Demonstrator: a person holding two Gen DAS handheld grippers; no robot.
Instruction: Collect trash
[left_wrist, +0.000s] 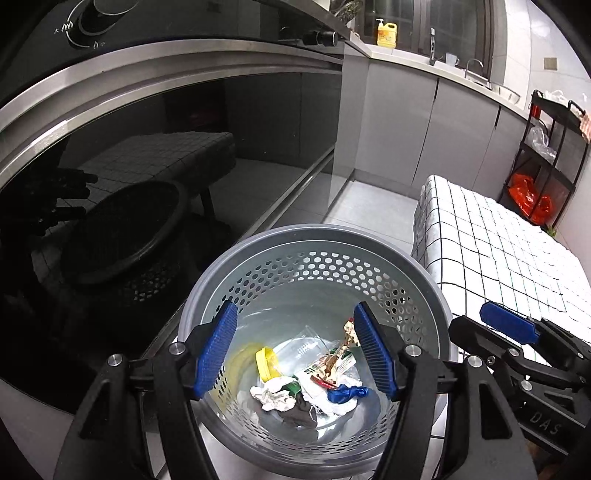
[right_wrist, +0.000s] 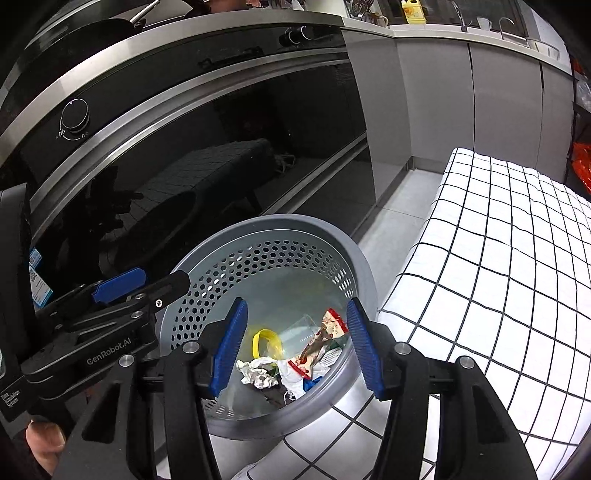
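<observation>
— So how do the claws stand?
— Left claw (left_wrist: 295, 350) and right claw (right_wrist: 297, 345) both gape with nothing between the pads, side by side over the grey perforated wastebasket (left_wrist: 314, 240).
— And the trash?
— Crumpled paper (left_wrist: 273, 395), a snack wrapper (right_wrist: 314, 350) and a yellow lid (left_wrist: 267, 363) lie on its bottom.
— What crowds it?
— Oven door (left_wrist: 166, 166) close on one side, checked cloth (right_wrist: 498, 258) on the other; bare floor tiles (left_wrist: 369, 199) lie beyond.

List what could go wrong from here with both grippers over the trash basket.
1. The left gripper and right gripper hang open close side by side above the grey basket; they could knock together when pulled back.
2. The basket stands close to the checked cloth and the dark glass oven door; a bump on its rim might tip it and spill the crumpled paper.
</observation>
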